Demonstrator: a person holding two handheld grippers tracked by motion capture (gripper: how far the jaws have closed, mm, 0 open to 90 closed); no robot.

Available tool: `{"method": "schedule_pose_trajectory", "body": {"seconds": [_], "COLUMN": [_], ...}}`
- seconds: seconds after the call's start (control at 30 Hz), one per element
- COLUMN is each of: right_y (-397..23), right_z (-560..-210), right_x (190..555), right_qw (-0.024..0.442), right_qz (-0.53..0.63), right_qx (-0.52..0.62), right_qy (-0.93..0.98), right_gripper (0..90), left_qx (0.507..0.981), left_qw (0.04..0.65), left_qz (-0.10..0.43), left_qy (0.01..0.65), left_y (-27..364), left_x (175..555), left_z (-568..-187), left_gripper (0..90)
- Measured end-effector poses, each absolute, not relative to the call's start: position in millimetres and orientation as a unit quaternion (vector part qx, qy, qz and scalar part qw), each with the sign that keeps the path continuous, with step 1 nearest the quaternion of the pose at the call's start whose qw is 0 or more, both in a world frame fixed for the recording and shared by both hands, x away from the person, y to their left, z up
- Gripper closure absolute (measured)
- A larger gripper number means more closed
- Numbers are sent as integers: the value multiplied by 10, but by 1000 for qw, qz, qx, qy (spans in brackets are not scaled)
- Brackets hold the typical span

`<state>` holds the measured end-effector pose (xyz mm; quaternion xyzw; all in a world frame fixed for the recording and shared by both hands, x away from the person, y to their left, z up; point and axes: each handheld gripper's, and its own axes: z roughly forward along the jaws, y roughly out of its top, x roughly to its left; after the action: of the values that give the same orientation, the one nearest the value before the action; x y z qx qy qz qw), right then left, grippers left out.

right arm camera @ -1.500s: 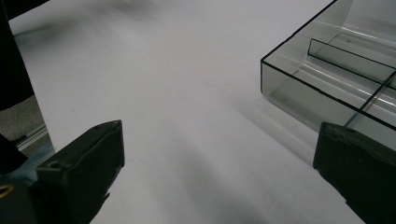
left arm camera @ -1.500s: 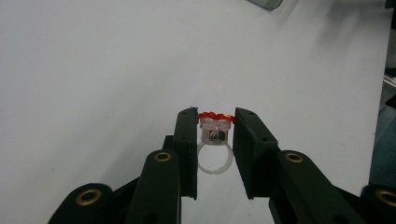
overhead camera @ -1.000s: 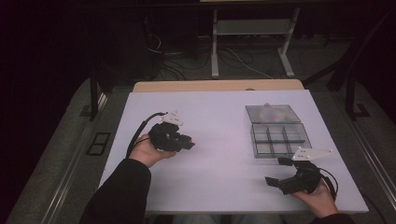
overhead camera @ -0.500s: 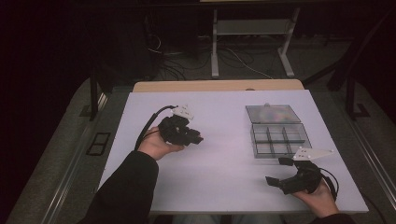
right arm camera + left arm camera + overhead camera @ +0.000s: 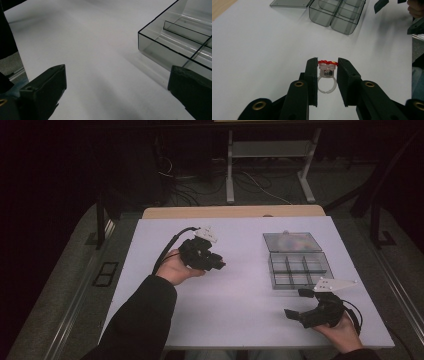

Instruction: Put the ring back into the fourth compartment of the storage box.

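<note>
— See what the left gripper [image 5: 326, 72] has? A little clear plastic ring [image 5: 327, 76] with red beads on top, pinched between its jaws, which are closed in most of the way onto the ring's head.

— It's up off the white table [image 5: 240, 290], by the look of the high view, left of middle. The grip is only on that small block under the beads. The band hangs free below.

— That's my worry. A smooth bit of plastic held at two flat faces could pivot or squirt out if the hand tilts or eases off. On that bare tabletop it would likely bounce or roll.

— And the divided box [image 5: 299, 268]? It sits over on the right, lid [image 5: 292, 241] laid open on the far side, compartments clear-walled and small.

— If the ring is meant for one of those, and I'm only guessing, a release from too high could clip a divider and hop into the wrong cell, or out altogether.

— The right gripper [image 5: 305, 305]?

— Near right corner, jaws spread wide, holding nothing, just beside the box's near edge. If it swings in carelessly it could nudge the box, since nothing seems to pin it down.
</note>
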<state>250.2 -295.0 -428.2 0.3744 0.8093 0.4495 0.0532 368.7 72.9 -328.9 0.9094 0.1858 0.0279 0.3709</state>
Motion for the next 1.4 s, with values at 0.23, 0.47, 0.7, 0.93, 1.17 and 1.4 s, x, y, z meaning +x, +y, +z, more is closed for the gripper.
{"method": "schedule_pose_trajectory", "body": {"seconds": [0.23,0.47,0.7,0.93,1.17,1.4], "right_y": [-2950,-2955,-2956,-2953,-2954,-2959], "right_z": [-4279,-4279,-4279,-4279,-4278,-4277], "right_x": [2503,2505,2505,2506,2506,2508], "right_qw": [52,52,52,52,51,52], "right_qz": [450,451,452,453,453,455], "right_qx": [377,376,376,376,377,376], "right_qy": [808,808,807,806,806,806], "right_gripper": [14,14,14,14,14,14], "left_qx": [912,911,912,911,911,908], "left_qw": [370,375,375,379,383,391], "left_qz": [30,29,27,32,35,33], "left_qy": [177,171,164,159,152,146], "left_y": [607,458,299,162,25,-141], "left_x": [3771,3827,3879,3907,3968,3998], "left_z": [-3236,-3197,-3166,-3144,-3120,-3137], "left_gripper": [698,698,698,698,697,697]}}
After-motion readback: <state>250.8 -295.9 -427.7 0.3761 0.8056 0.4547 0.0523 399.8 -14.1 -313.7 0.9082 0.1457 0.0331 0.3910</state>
